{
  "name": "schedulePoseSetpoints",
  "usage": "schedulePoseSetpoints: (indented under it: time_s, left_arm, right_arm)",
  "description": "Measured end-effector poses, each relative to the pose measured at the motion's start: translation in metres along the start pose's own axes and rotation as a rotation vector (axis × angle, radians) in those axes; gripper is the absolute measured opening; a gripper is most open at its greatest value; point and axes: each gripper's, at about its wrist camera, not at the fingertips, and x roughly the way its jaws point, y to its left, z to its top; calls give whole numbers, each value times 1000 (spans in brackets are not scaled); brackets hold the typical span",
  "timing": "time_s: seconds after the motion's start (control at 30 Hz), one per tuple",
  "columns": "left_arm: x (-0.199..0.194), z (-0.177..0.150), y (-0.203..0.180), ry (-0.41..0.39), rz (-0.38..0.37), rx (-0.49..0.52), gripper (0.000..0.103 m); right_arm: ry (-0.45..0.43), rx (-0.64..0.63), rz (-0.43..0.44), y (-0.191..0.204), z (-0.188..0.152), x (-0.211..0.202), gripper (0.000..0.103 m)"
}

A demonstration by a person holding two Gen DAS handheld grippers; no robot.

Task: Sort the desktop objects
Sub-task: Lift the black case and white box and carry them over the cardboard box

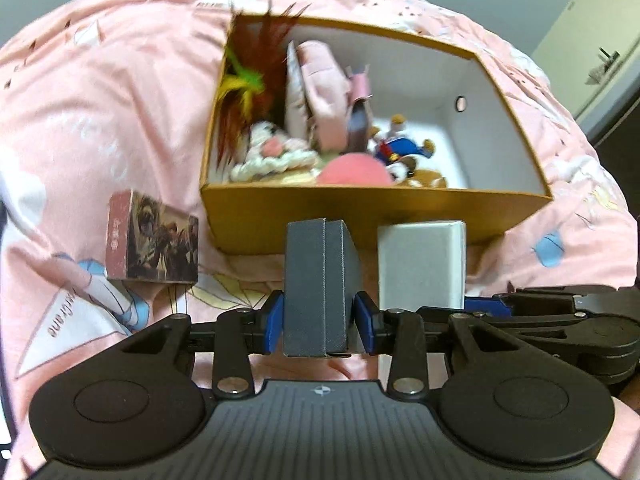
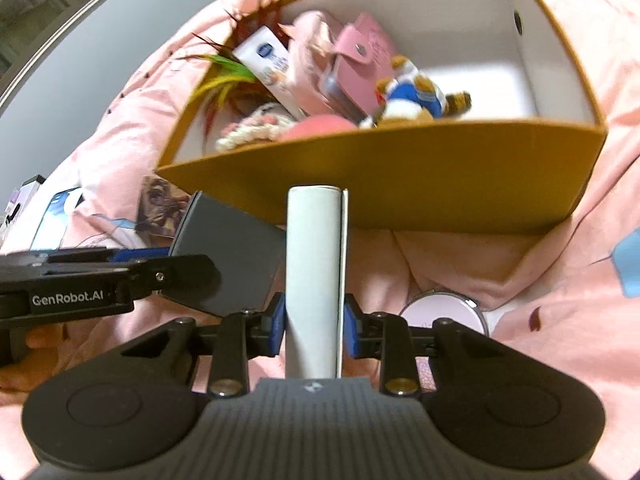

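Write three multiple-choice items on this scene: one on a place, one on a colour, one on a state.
1. Where does the picture-printed box lie?
A. inside the cardboard box
B. on the pink bedding, left of the cardboard box
C. in the right gripper

2. What colour is the box in the left gripper?
A. dark grey
B. white
C. pink

3. How is the right gripper?
A. open, empty
B. shut on the white box
C. out of view

Key:
1 B, it rests on the pink bedding beside the cardboard box.
2 A, the grey box sits between the pads.
3 B, the pads press the white box.
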Motion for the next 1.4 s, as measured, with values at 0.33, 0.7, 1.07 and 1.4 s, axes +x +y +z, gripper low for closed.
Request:
schedulePoseSetpoints:
  time_s: [0.33, 0.7, 1.07, 1.4]
  left_arm:
    - [-41, 13, -29, -105, -50, 82, 43]
    - [-49, 53, -49, -211, -90, 102, 38]
    - [-39, 92, -71, -323, -87, 132, 38]
    - [-10, 113, -76, -334, -63, 137, 38]
  right_arm:
    - [-171, -79, -37, 12, 7, -65, 31]
    - [-345, -87, -108, 6, 47, -110, 31]
    - [-424, -97, -163, 5, 88, -115, 31]
    - [-345, -99, -241, -9, 112, -78, 31]
